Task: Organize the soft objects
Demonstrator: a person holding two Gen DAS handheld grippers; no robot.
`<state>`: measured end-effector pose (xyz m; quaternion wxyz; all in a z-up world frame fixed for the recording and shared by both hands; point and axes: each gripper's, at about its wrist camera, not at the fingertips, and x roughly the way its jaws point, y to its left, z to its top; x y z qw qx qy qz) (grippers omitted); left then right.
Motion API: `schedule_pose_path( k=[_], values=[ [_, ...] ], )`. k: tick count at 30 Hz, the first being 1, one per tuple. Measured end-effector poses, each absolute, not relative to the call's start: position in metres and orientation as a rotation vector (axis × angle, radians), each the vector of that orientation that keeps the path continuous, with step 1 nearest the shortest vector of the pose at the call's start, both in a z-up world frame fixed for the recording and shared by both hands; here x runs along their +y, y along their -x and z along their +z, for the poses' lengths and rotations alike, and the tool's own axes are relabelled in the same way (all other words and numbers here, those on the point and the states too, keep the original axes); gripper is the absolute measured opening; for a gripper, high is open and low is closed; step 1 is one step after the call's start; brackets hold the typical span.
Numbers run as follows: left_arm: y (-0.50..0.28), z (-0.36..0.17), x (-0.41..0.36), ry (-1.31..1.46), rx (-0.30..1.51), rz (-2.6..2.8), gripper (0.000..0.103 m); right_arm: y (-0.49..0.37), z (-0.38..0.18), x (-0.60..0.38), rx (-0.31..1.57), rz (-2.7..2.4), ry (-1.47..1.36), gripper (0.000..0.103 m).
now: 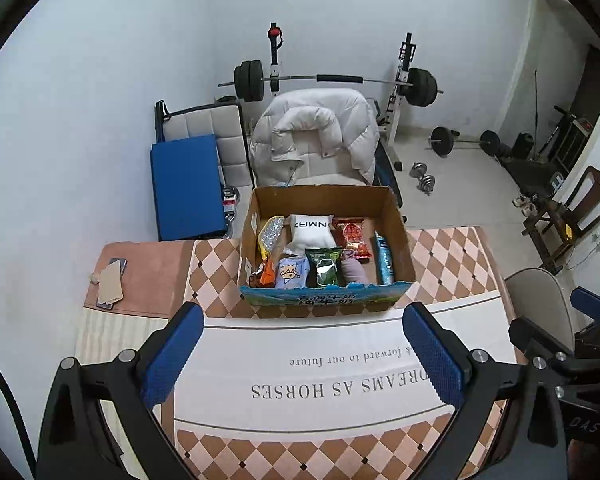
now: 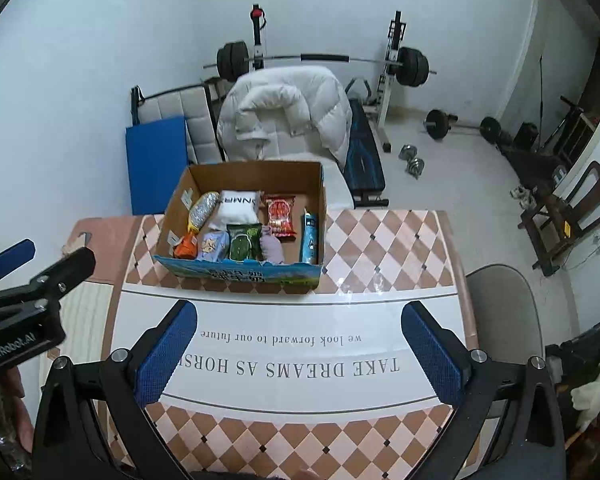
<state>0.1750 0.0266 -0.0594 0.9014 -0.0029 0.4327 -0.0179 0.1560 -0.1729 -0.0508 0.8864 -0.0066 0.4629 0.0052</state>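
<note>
A cardboard box (image 1: 398, 236) (image 2: 318, 204) stands on the table at its far side. In it lie a white pillow (image 1: 312, 232) (image 2: 238, 208), a red snack bag (image 1: 354, 238) (image 2: 280, 216), a green packet (image 1: 325, 266) (image 2: 243, 240), a light blue pouch (image 1: 292, 272) (image 2: 212, 245), a silver glitter pouch (image 1: 270, 232) (image 2: 202, 208), an orange item (image 1: 266, 272) (image 2: 185, 247), a lilac cloth (image 1: 354, 270) (image 2: 271, 246) and a blue tube (image 1: 384, 258) (image 2: 310, 236). My left gripper (image 1: 300, 360) is open and empty, hovering before the box. My right gripper (image 2: 300, 360) is open and empty too.
The table carries a checkered cloth with printed words (image 1: 340, 388) (image 2: 292, 364). A phone and a card (image 1: 112, 280) lie at its left end. Behind the table are a chair with a white jacket (image 1: 316, 136), a blue mat (image 1: 186, 184), a barbell rack and dumbbells (image 1: 424, 178).
</note>
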Motion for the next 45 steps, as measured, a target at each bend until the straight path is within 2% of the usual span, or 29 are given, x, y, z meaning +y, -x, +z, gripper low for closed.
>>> schedule_pose_path(
  k=[17, 33, 45],
  values=[
    [-0.121, -0.026, 0.031, 0.042, 0.846, -0.038, 0.102, -0.083, 0.021, -0.171, 0.858, 0.01, 0.023, 0.103],
    [-0.156, -0.041, 0.036, 0.008, 0.801, 0.043, 0.103, -0.13, -0.004, -0.173, 0.867, -0.076, 0.033, 0.103],
    [-0.164, -0.036, 0.032, 0.004, 0.794, 0.038, 0.103, -0.148, 0.003, -0.175, 0.838, -0.081, 0.036, 0.103]
  ],
)
